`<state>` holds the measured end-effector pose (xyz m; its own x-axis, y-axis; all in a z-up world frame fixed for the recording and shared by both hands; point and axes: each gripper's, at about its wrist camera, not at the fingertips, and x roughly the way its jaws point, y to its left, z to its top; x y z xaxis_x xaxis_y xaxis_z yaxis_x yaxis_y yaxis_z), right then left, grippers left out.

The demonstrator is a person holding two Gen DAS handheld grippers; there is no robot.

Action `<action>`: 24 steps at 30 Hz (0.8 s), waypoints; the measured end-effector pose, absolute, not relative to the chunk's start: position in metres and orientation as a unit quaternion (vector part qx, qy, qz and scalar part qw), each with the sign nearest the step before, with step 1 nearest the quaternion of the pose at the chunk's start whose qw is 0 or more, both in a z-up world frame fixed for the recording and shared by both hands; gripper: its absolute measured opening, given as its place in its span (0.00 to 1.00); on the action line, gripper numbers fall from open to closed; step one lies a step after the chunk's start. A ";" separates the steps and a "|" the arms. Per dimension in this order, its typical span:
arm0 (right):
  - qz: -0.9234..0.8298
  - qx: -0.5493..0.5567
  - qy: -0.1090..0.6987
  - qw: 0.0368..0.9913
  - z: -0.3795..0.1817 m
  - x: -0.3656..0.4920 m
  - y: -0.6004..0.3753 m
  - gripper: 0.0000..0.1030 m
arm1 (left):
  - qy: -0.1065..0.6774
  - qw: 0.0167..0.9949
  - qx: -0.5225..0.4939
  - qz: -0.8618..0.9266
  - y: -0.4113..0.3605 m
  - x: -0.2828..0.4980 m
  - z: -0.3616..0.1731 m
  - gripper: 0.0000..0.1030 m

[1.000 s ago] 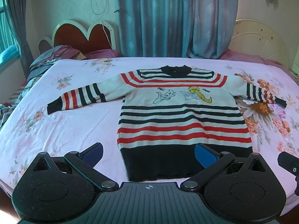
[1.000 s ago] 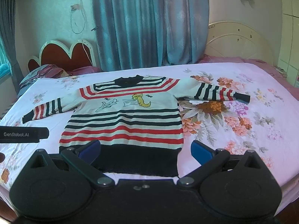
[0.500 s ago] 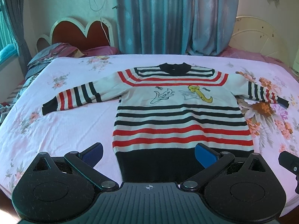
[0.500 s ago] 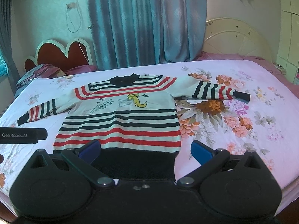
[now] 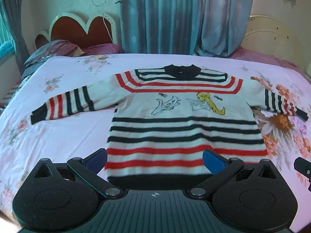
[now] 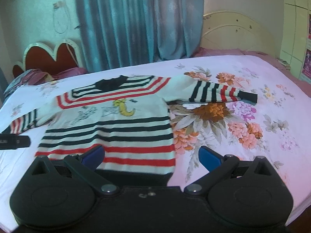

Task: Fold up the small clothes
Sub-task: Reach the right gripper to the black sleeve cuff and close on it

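A small white sweater (image 5: 184, 120) with black and red stripes and cat drawings lies flat on the bed, both sleeves spread out; it also shows in the right wrist view (image 6: 120, 128). My left gripper (image 5: 154, 162) is open and empty, low over the sweater's bottom hem, towards its left corner. My right gripper (image 6: 151, 158) is open and empty, low over the hem's right corner. Its black hem is partly hidden behind both gripper bodies. The right gripper's tip (image 5: 303, 168) shows at the left view's right edge, the left gripper's tip (image 6: 14, 141) at the right view's left edge.
The bed has a pink floral sheet (image 5: 58, 136), with big flower prints right of the sweater (image 6: 223, 120). Pillows and folded bedding (image 5: 56, 48) lie at the far left by a heart-shaped headboard (image 5: 81, 29). Blue curtains (image 5: 175, 15) hang behind.
Both grippers have moved forward and lower towards the sweater's hem; the sweater looks larger. The right view has swung right and tilted. Both stay open.
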<state>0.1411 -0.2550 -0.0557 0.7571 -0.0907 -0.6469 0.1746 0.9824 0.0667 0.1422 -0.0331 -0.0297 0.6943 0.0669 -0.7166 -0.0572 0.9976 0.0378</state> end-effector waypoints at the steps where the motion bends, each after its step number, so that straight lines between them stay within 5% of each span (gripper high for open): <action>1: -0.075 0.062 0.342 0.934 -0.058 0.147 -0.260 0.99 | 0.389 0.921 0.007 0.035 -0.036 0.152 -0.033 1.00; 24: -0.209 0.167 0.368 0.890 -0.137 0.315 -0.448 0.97 | 0.402 0.914 0.024 0.046 -0.087 0.337 -0.092 1.00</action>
